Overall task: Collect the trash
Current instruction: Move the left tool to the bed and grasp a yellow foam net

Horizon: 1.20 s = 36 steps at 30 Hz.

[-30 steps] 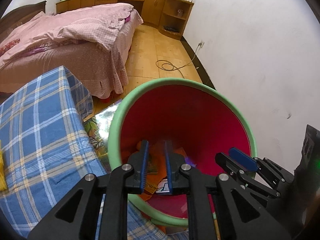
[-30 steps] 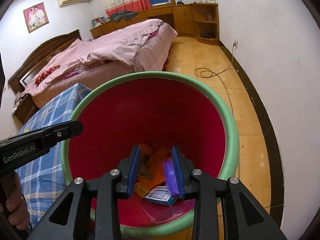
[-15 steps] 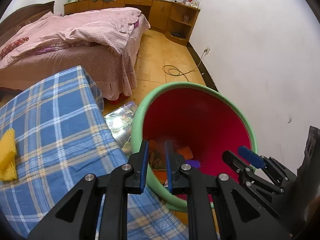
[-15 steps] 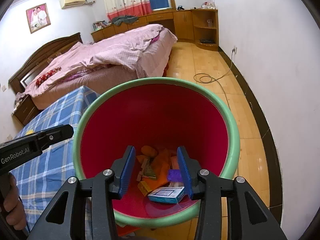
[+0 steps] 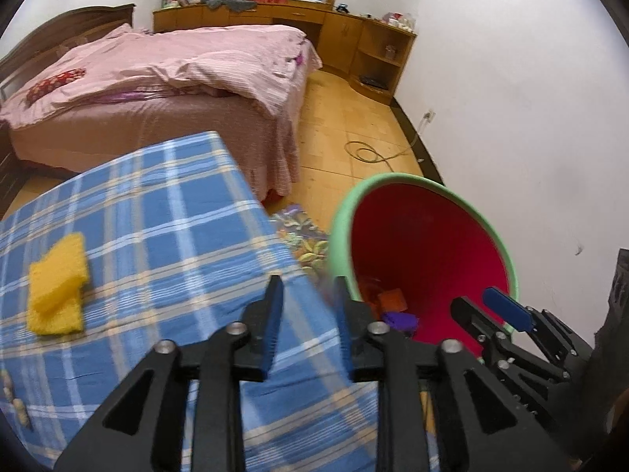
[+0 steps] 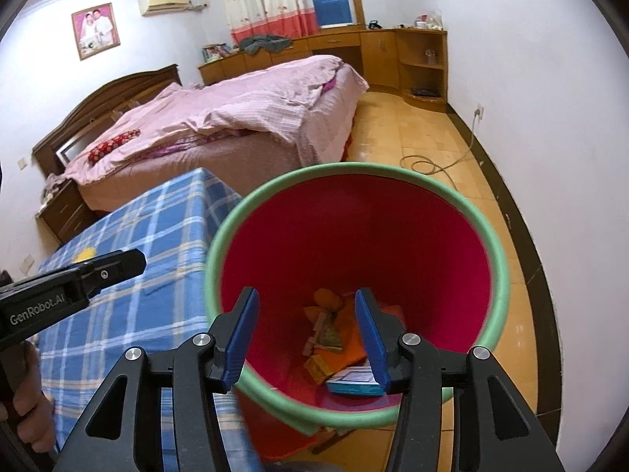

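Trash left to collect looks to be the yellow sponge-like pad (image 5: 57,285) lying flat on the blue checked cloth (image 5: 165,212), well apart from the red bin (image 6: 354,244) that stands on the floor beside the cloth's edge. It appears soft, light and compressible, with a folded upper edge, so a pinch across that thicker fold should hold it better than a scrape at the flat face; blur makes its texture uncertain. The left gripper (image 5: 306,314) hangs over the cloth's corner, jaws opening with nothing between them. The right gripper (image 6: 306,334) hangs above the bin's mouth, jaws also opening and empty. Only the right wrist view shows the bin's contents clearly: orange scraps, wrappers and a small blue-and-white box (image 6: 352,383). Only the left wrist view shows the pad whole.
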Motion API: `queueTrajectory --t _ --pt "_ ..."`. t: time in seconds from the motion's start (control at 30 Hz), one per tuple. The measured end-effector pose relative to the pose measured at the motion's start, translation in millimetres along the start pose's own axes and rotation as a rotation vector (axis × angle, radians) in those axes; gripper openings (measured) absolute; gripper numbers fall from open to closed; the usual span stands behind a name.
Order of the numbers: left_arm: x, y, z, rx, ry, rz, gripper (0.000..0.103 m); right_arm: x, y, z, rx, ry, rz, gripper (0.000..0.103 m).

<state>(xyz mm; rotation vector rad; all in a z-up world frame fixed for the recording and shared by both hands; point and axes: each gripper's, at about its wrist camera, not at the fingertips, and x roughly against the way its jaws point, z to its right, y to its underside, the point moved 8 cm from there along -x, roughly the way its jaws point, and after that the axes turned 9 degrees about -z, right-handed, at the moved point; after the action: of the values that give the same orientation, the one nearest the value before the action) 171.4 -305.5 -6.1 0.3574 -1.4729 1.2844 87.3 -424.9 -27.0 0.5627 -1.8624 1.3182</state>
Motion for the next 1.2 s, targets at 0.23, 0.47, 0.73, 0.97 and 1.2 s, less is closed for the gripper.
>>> queueTrajectory --t 0.23,0.47,0.73,0.97,1.2 --pt "21.1 2.9 -56.7 0.048 -0.076 0.022 0.033 6.2 -1.8 -29.7 0.009 -0.041 0.021 0.058" --pt "28.6 -0.3 -121.0 0.087 -0.183 0.023 0.035 6.9 -1.8 -54.3 0.003 -0.068 0.017 0.059" --pt "10.2 6.8 -180.8 0.132 -0.261 -0.035 0.036 3.6 0.9 -72.3 0.002 -0.075 0.0 0.059" --pt "-9.3 15.8 -204.4 0.142 -0.29 -0.069 0.036 -7.9 1.4 -83.8 0.008 -0.084 -0.029 0.059" --pt "-7.5 14.1 -212.5 0.149 -0.302 -0.032 0.014 -17.0 3.5 -95.2 0.03 -0.09 -0.048 0.059"
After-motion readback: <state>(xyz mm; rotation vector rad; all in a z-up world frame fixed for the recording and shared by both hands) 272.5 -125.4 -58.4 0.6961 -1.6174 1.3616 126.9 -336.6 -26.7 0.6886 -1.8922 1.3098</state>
